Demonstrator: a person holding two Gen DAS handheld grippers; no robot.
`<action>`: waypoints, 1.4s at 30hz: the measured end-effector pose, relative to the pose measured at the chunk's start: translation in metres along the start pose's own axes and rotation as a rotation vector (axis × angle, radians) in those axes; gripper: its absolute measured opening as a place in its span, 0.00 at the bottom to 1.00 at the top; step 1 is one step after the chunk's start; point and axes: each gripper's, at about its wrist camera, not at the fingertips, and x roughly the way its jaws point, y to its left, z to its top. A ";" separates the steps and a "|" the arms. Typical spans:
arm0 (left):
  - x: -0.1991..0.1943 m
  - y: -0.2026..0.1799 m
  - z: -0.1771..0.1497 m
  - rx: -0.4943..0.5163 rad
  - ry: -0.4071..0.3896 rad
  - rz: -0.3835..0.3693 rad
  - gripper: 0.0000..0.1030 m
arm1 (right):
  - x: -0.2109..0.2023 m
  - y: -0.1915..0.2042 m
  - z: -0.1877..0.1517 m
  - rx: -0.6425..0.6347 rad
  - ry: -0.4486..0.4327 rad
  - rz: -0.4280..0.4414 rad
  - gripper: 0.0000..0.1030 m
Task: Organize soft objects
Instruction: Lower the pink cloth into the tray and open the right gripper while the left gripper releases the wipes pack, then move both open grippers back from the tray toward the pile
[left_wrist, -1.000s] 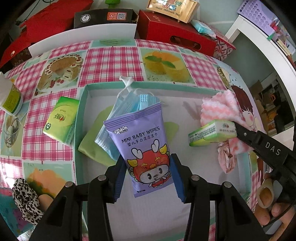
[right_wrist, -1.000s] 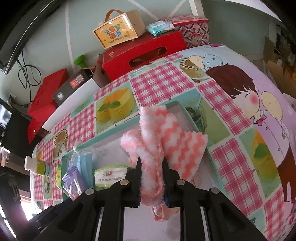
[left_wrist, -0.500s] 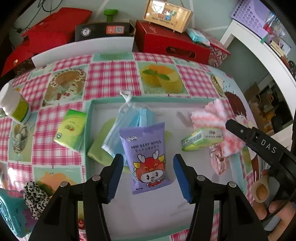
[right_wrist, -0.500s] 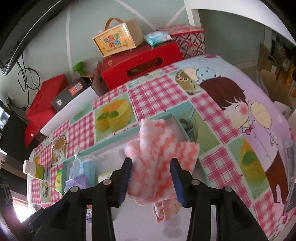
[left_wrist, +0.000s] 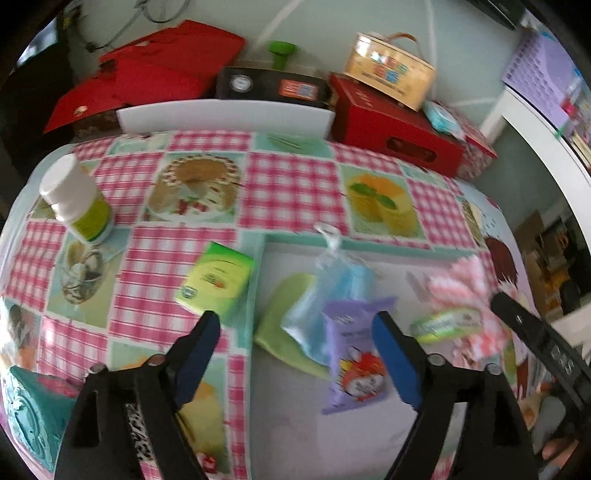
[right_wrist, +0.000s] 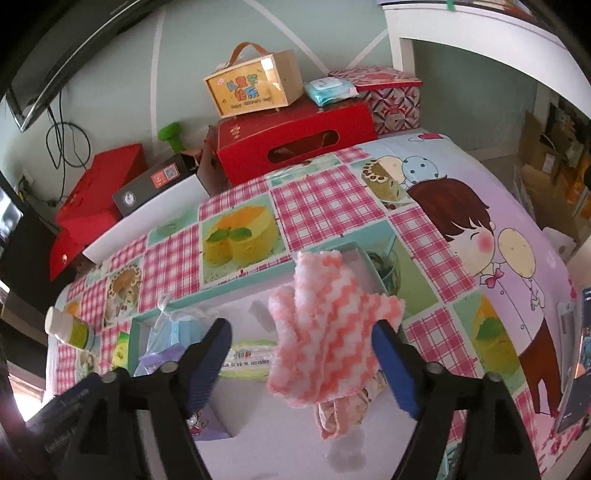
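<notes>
Far left: a white bottle (left_wrist: 75, 201) stands upright on the checked cloth (left_wrist: 291, 188), near the table's left edge and well apart from the tray.
Bottom left corner: a teal item (left_wrist: 29, 410) and a leopard-print piece (left_wrist: 138, 439) lie by the near edge, partly hidden behind the left gripper's arm.
Green pack (left_wrist: 216, 282): lies on the cloth just outside the tray's left wall; whether it touches the wall cannot be told.
Left gripper (left_wrist: 295, 354): jaws spreading apart, released, nothing clamped; the left finger hangs over the cloth outside the tray, the right finger over the wipes.
Tray (left_wrist: 369, 245): teal rim, pale floor; its near half in front of the items is bare floor.
Green cloth (left_wrist: 284, 321): flat on the tray floor by the left wall, under the masks.
Masks (left_wrist: 332, 299): blue, in a clear bag, overlapping the green cloth.
Wipes (left_wrist: 351, 362): purple pack lying on the tray floor, its top edge on the masks, free of both fingers.
Tissue pack (right_wrist: 247, 358): lies mid-tray between wipes and towel.
Right gripper (right_wrist: 299, 363): jaws widening, let go; the towel sits between the fingers with a gap on each side.
Towel (right_wrist: 328, 332): pink-and-white, heaped in the tray's right end, against the far right corner.
Floral piece (right_wrist: 341, 410): pokes out under the towel's near edge.
Right of tray: open cartoon-print cloth reaching the table's right edge.
Back edge: red boxes (right_wrist: 295, 147) and a handled box (right_wrist: 255, 86) crowd behind the table.
</notes>
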 end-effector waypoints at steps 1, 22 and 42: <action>0.001 0.005 0.001 -0.015 -0.012 0.020 0.92 | 0.000 0.002 -0.001 -0.013 0.000 0.000 0.88; -0.007 0.095 0.018 -0.237 -0.045 0.131 0.93 | -0.007 0.050 -0.005 -0.144 -0.055 0.004 1.00; -0.040 0.183 0.018 -0.388 -0.070 0.231 0.93 | -0.005 0.158 -0.037 -0.384 -0.060 0.232 1.00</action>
